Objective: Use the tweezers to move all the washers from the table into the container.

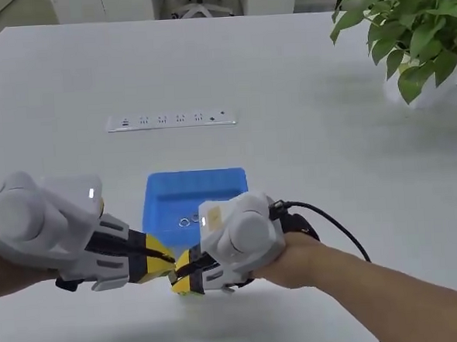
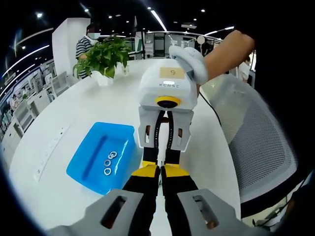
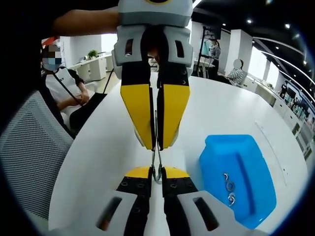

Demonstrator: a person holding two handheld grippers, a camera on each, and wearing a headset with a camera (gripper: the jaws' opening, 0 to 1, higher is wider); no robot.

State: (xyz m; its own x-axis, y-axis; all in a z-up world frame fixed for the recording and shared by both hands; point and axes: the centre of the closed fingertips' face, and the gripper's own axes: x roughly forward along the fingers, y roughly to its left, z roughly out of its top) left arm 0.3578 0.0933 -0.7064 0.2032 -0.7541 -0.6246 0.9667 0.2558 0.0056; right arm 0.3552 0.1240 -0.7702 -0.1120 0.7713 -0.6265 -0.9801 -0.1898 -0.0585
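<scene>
My two grippers meet tip to tip just in front of the blue container (image 1: 156, 192). Thin metal tweezers (image 3: 156, 160) run between the yellow jaws of both. The left gripper (image 1: 170, 261) comes in from the left and is shut on the tweezers' far part. The right gripper (image 3: 156, 176) is held by a bare arm from the right; its jaws close on the tweezers' near end. Three washers (image 1: 187, 221) lie inside the container, and they show again as washers (image 2: 109, 162) in the left gripper view. I see no washers on the table.
A white power strip (image 1: 171, 120) lies on the table beyond the container. A potted plant (image 1: 410, 28) stands at the far right. A mesh office chair (image 2: 256, 142) sits at the table's near edge. People sit in the background.
</scene>
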